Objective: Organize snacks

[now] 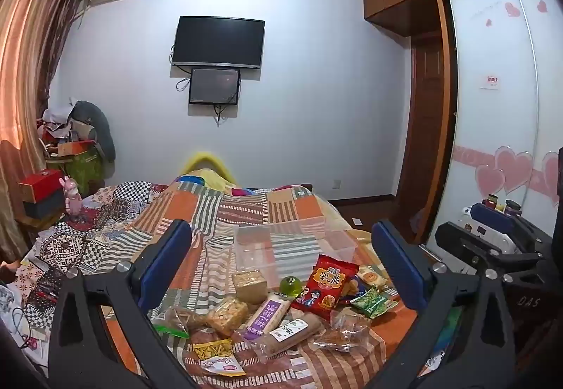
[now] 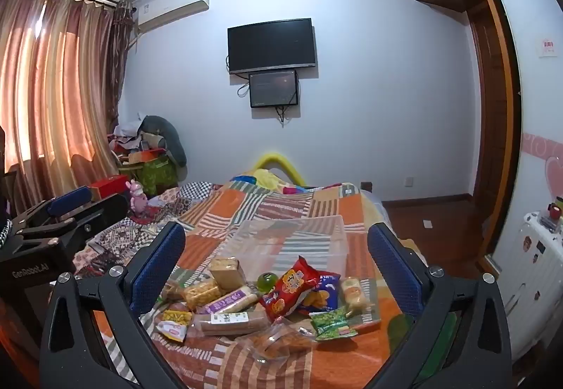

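Note:
A pile of snack packets lies on the patchwork bedspread (image 1: 246, 206): a red packet (image 1: 325, 287) (image 2: 288, 287), a purple-labelled bar (image 1: 269, 315) (image 2: 228, 301), a green packet (image 1: 373, 301) (image 2: 330, 320), a green jelly cup (image 1: 290, 285) (image 2: 265, 281) and several others. A clear plastic bin (image 1: 295, 244) (image 2: 292, 241) stands empty just behind the pile. My left gripper (image 1: 281, 258) is open and empty above the pile. My right gripper (image 2: 276, 258) is open and empty, also over the pile. Each gripper shows at the edge of the other's view.
A cluttered side table with a red box (image 1: 40, 183) and a pink toy (image 1: 72, 199) stands left of the bed. A wardrobe (image 1: 492, 107) and a white appliance (image 2: 531, 258) stand on the right. The wood floor (image 2: 422, 213) lies beside the bed.

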The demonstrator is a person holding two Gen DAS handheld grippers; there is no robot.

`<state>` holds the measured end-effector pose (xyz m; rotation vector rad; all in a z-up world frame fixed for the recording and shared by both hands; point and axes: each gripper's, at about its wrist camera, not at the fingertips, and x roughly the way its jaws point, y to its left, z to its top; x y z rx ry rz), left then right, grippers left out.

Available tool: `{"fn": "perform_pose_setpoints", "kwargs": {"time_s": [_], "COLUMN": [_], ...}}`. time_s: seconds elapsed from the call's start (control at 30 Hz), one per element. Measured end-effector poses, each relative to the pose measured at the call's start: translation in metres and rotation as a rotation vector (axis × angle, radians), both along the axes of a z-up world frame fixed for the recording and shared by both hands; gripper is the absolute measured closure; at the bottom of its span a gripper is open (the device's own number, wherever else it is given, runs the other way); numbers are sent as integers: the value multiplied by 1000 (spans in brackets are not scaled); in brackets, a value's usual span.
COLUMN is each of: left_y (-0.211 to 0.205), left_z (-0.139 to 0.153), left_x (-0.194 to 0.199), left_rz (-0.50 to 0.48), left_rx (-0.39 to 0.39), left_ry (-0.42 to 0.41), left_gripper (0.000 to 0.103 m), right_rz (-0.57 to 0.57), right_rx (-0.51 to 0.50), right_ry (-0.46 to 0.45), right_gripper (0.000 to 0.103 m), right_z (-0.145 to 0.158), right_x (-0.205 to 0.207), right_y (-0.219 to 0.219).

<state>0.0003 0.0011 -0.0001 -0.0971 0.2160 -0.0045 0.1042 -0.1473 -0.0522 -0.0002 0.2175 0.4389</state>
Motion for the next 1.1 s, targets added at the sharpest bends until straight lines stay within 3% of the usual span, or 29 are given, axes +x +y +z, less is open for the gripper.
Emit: {"fn": "perform_pose_setpoints", "kwargs": {"time_s": [0.13, 0.5, 1.1], "left_y": [13, -1, -1], "left_z": [1, -4, -1], "left_x": [-8, 0, 1], "left_rz": [-1, -3, -4], "left_rx": [-24, 13, 4], "left_ry": [-18, 8, 16], "left_gripper": [0, 0, 0], "right_rz": [-2, -6, -11], "right_rx": [-5, -3, 10], "right_ry": [-1, -3, -19], "right_gripper": [0, 0, 0], "right_z": [-1, 4, 1], "right_x": [1, 2, -1], "right_y": [0, -1, -4]}}
